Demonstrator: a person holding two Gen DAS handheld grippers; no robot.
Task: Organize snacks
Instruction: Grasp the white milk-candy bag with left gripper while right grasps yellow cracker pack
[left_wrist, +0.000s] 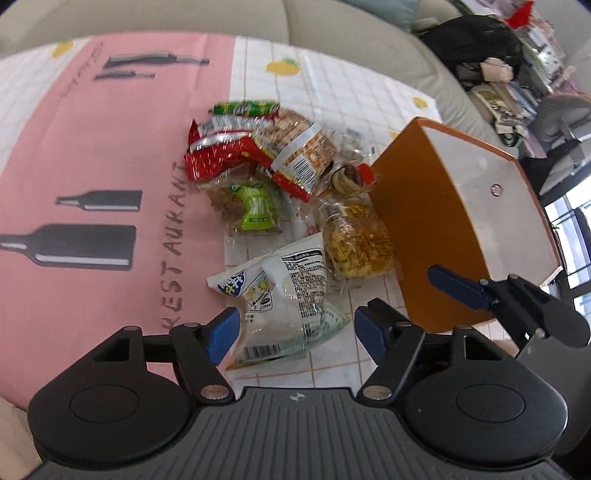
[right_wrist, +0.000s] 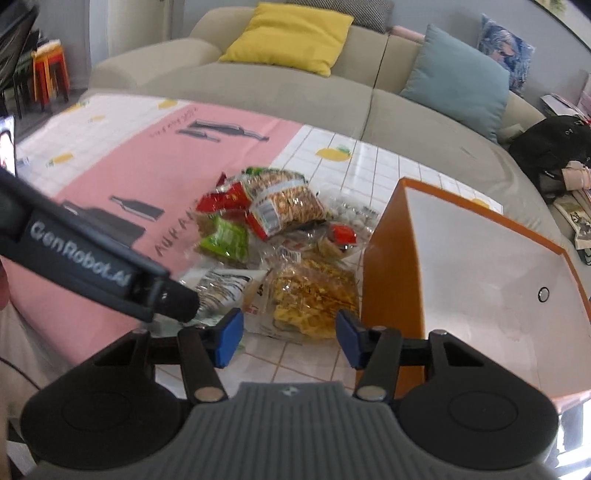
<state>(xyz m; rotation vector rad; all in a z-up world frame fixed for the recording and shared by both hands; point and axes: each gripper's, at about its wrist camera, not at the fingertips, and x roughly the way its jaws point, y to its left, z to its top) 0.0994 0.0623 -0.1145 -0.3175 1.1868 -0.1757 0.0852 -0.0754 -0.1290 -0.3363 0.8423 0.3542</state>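
While both tools hung above the table, I saw the left gripper (left_wrist: 295, 328) spread wide with nothing between its blue pads, the white packet (left_wrist: 284, 295) lying flat just ahead of and below its tips. The right gripper (right_wrist: 290, 338) was likewise wide apart and held nothing; the clear bag of yellow chips (right_wrist: 314, 295) sat directly ahead of it. Beyond both lay the rest of the snack pile (left_wrist: 258, 155): a red-trimmed cracker pack (right_wrist: 280, 206), a green packet (right_wrist: 223, 240) and smaller wrapped pieces, overlapping one another. To the right of both tools stood the orange box (right_wrist: 388, 266), its near wall almost touching the chip bag and its white inside (right_wrist: 480, 277) facing up, bare. Left of the pile the pink cloth (left_wrist: 92, 147) ran free to the table's edge. The left tool's body crossed my right camera's lower left, close over the white packet.
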